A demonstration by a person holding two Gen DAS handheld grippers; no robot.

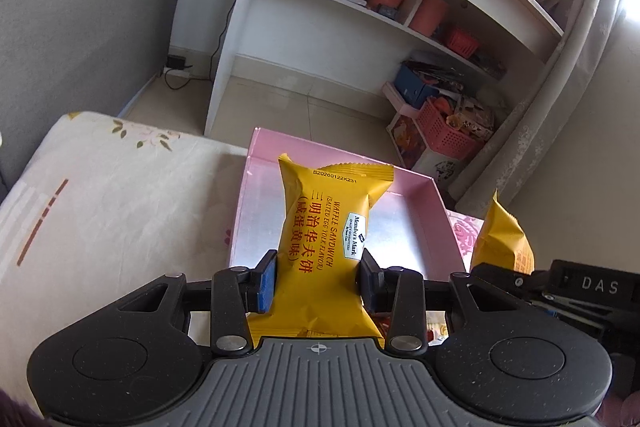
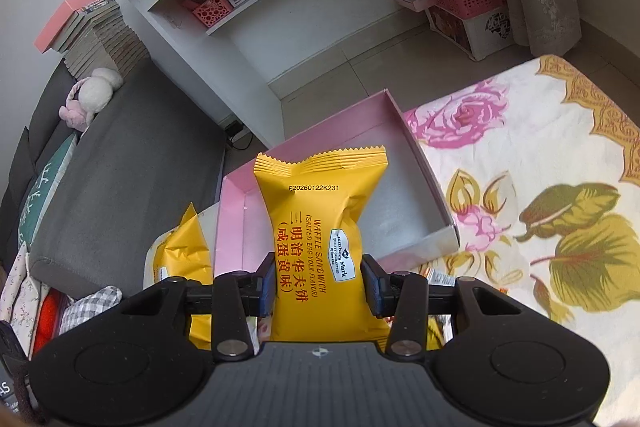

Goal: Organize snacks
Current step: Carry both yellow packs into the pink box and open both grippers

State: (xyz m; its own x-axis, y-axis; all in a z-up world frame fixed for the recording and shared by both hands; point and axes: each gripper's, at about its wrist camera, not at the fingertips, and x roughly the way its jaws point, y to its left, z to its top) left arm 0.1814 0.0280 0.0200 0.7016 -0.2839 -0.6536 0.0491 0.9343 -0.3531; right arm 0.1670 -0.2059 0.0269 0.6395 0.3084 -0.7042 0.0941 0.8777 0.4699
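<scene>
My left gripper (image 1: pixel 318 277) is shut on a yellow waffle sandwich packet (image 1: pixel 326 227), held upright in front of an open pink box (image 1: pixel 404 227) with a silvery floor. At the right edge of the left wrist view the other yellow packet (image 1: pixel 502 241) shows above the right gripper's black body. My right gripper (image 2: pixel 319 281) is shut on a second yellow waffle sandwich packet (image 2: pixel 316 227), held over the same pink box (image 2: pixel 416 203). In the right wrist view the left hand's packet (image 2: pixel 186 251) appears at the lower left. The box looks empty where its floor shows.
The box lies on a bed with a floral sheet (image 2: pixel 540 187) near its edge. A white shelf unit (image 1: pixel 360 7) with pink baskets and pots stands beyond on tiled floor (image 1: pixel 300 111). A grey sofa (image 2: pixel 132 167) is at the left, a curtain (image 1: pixel 560 87) at the right.
</scene>
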